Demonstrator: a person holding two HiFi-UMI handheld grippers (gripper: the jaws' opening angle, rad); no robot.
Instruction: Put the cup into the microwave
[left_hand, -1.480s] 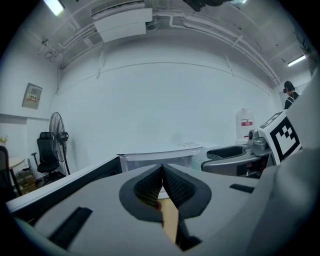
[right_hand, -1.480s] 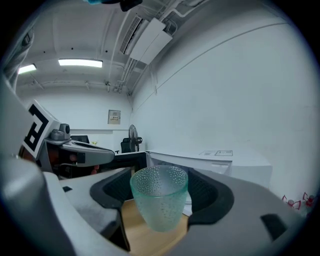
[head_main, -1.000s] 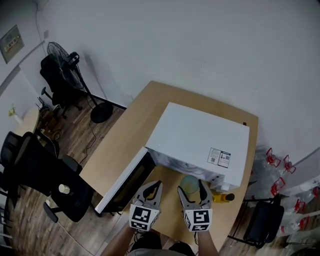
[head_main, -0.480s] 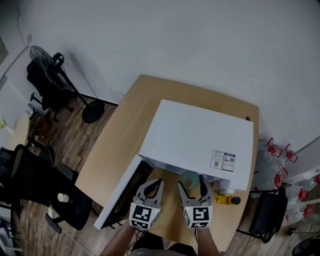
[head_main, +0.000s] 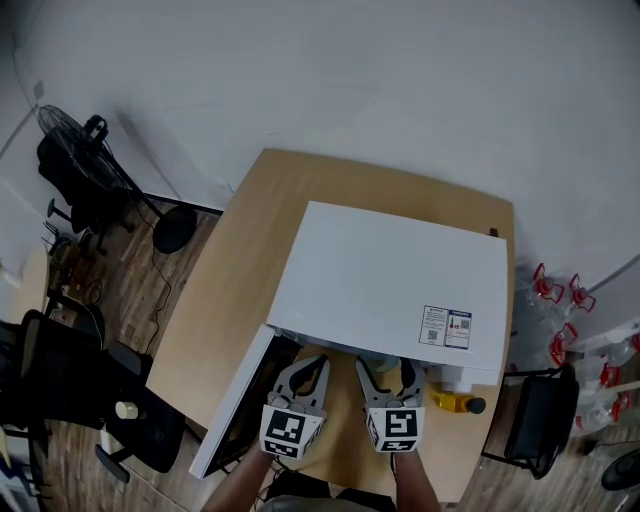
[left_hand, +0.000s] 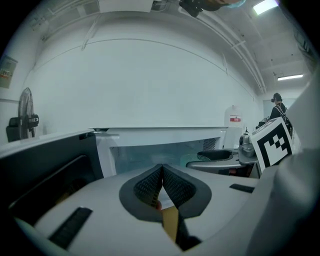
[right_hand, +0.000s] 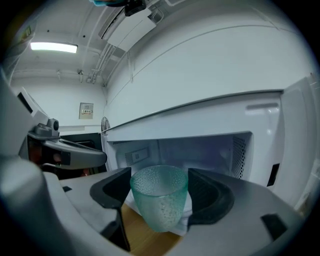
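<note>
My right gripper (right_hand: 159, 186) is shut on a pale green dimpled glass cup (right_hand: 160, 196), held upright just in front of the open cavity (right_hand: 200, 150) of the white microwave (head_main: 390, 285). In the head view the right gripper (head_main: 385, 375) reaches under the microwave's front edge, which hides most of the cup. The left gripper (left_hand: 162, 172) is shut on nothing, its pads meeting, and it also faces the cavity (left_hand: 165, 150). In the head view the left gripper (head_main: 302, 380) sits beside the right one. The microwave door (head_main: 232, 412) hangs open to the left.
The microwave stands on a wooden table (head_main: 235, 260). A yellow bottle (head_main: 455, 403) lies by the microwave's front right corner. On the floor are a standing fan (head_main: 90, 160) and black office chairs (head_main: 60, 380) at the left, and another chair (head_main: 540, 420) at the right.
The right gripper has carried the cup forward to the microwave opening, so the cup is now mostly under the top's front edge in the head view. The left gripper stays alongside.
</note>
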